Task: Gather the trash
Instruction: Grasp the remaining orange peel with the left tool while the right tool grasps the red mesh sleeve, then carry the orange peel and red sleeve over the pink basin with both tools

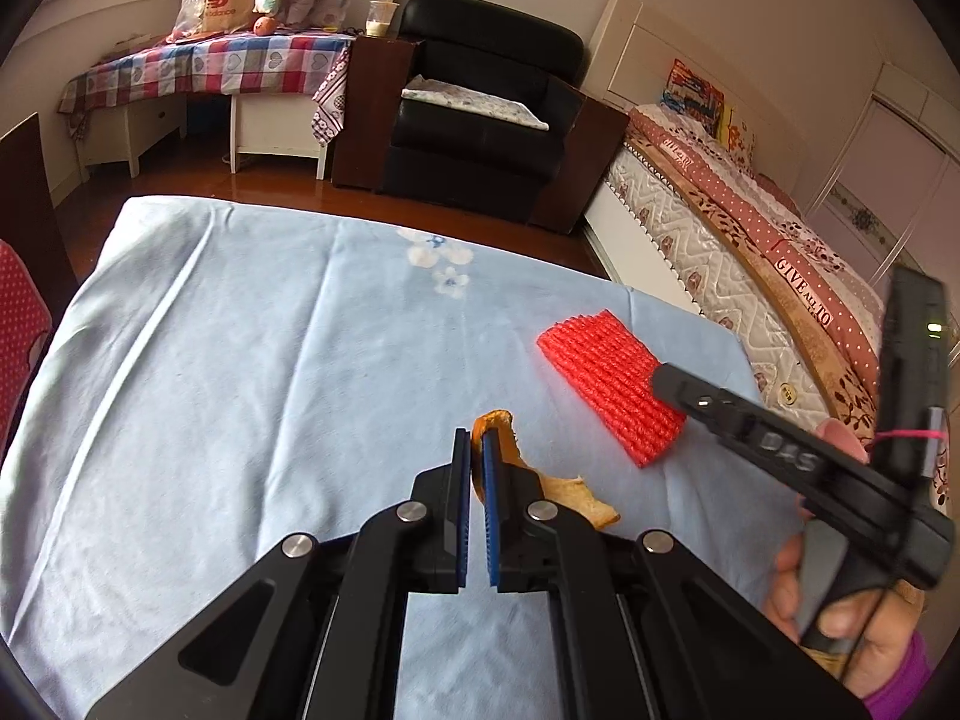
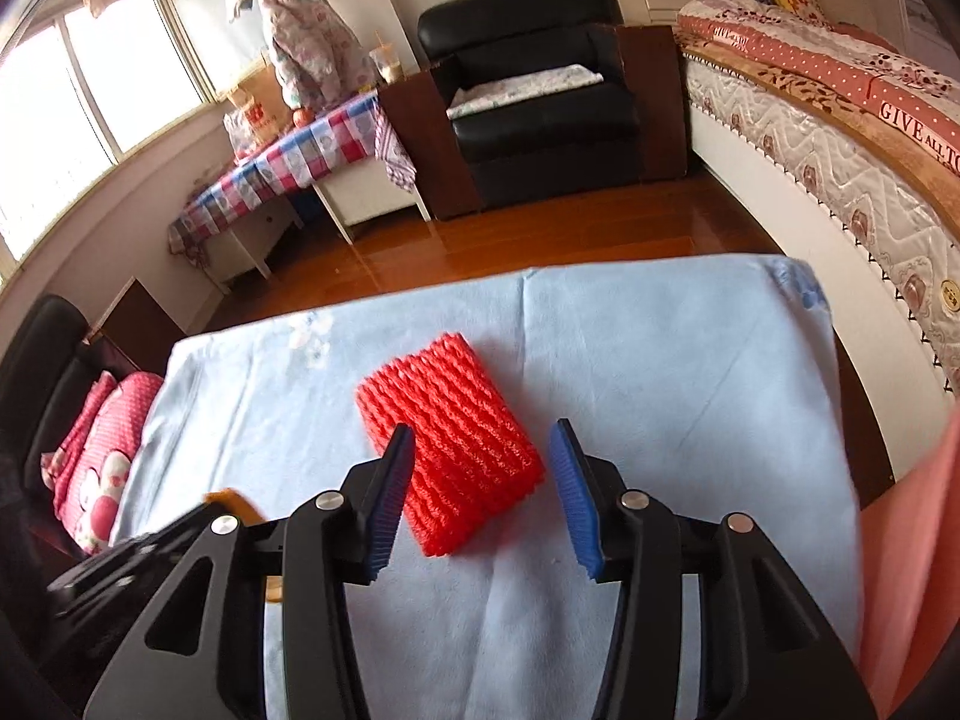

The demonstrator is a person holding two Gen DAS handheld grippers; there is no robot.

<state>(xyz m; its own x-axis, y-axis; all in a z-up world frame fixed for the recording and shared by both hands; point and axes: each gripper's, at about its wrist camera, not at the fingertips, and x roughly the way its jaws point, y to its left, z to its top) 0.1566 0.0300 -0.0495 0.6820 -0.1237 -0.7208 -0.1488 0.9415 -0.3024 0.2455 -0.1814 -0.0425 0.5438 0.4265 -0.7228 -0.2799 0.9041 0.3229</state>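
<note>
My left gripper (image 1: 477, 441) is shut on an orange peel (image 1: 510, 438), which curls out to the right of the pads over the light blue tablecloth (image 1: 270, 372). A red foam net sleeve (image 1: 606, 378) lies flat on the cloth at the right. My right gripper (image 2: 483, 438) is open, its blue pads on either side of the red foam net sleeve (image 2: 447, 432), just above it. In the left wrist view the right gripper's finger (image 1: 690, 387) rests at the sleeve's right edge. The peel (image 2: 231, 501) shows at the lower left of the right wrist view.
The cloth-covered table ends at a wooden floor (image 2: 540, 240). A black armchair (image 1: 480, 114) stands beyond, a bed (image 1: 780, 276) at the right, a checked-cloth side table (image 1: 198, 66) at the far left. A pink bag edge (image 2: 912, 570) is at the right.
</note>
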